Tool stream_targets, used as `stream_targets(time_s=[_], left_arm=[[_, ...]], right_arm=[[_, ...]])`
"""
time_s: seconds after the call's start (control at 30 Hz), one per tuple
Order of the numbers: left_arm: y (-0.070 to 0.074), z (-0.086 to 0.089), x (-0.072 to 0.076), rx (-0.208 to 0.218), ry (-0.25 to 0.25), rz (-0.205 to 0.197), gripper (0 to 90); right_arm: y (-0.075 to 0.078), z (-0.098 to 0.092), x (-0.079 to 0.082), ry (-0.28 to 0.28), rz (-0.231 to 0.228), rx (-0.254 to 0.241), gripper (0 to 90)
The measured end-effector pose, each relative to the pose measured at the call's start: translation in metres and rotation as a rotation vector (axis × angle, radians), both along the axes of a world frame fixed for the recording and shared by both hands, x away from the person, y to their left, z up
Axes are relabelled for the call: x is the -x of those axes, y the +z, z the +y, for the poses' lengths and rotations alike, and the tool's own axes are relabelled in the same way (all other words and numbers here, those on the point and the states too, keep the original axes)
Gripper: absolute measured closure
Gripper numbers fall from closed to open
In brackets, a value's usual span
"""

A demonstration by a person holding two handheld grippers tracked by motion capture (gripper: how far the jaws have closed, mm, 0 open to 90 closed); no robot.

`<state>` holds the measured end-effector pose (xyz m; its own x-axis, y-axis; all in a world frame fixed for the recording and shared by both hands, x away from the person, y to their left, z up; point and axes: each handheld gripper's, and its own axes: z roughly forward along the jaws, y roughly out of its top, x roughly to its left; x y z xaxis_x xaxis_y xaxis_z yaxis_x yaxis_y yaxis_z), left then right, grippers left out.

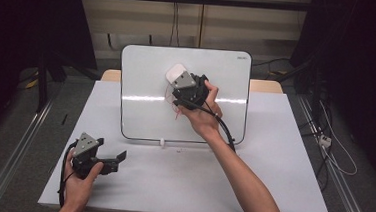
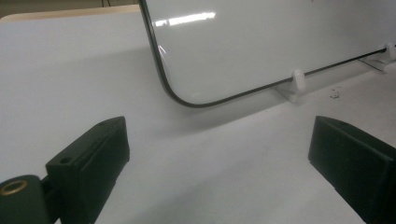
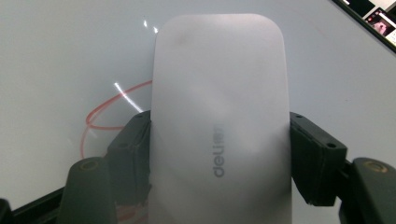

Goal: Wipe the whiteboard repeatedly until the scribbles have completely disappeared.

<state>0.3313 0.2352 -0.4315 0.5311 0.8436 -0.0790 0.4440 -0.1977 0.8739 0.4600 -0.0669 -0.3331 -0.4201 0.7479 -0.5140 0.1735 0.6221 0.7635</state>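
A white board eraser [image 3: 219, 93] marked "deli" lies flat against the whiteboard [image 3: 70, 56], and my right gripper [image 3: 219, 154] is shut on it, one black jaw on each long side. Red marker loops [image 3: 100, 116] show on the board just left of the eraser. From above, the eraser [image 1: 176, 73] and right gripper [image 1: 181, 81] sit at the upper middle of the whiteboard [image 1: 142, 83]. My left gripper [image 1: 114, 160] rests on the table at the lower left, open, with nothing between its jaws [image 2: 219, 154]. It faces the whiteboard's lower corner [image 2: 261, 46].
The whiteboard leans in small white clips [image 2: 297, 80] on a white table [image 1: 272, 167]. A cable trails from the right gripper along the forearm [image 1: 226, 134]. Dark floor, rails and loose cables surround the table.
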Motion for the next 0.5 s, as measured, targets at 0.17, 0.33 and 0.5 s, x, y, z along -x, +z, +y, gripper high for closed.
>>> stream_targets(time_s=[0.17, 0.33, 0.5], left_arm=[[0.0004, -0.0002, 0.0003, 0.005, 0.001, 0.000, 5.2], [0.0001, -0.0004, 0.0007, 0.001, 0.001, 0.000, 5.2], [0.0002, -0.0004, 0.0004, 0.003, 0.000, -0.001, 5.2]], right_arm=[[-0.0024, 0.0021, 0.0024, 0.009, 0.001, 0.010, 31.6], [-0.0064, 0.0045, 0.0056, 0.025, -0.004, 0.024, 31.6], [-0.0101, 0.0072, 0.0084, 0.033, -0.001, 0.030, 31.6]])
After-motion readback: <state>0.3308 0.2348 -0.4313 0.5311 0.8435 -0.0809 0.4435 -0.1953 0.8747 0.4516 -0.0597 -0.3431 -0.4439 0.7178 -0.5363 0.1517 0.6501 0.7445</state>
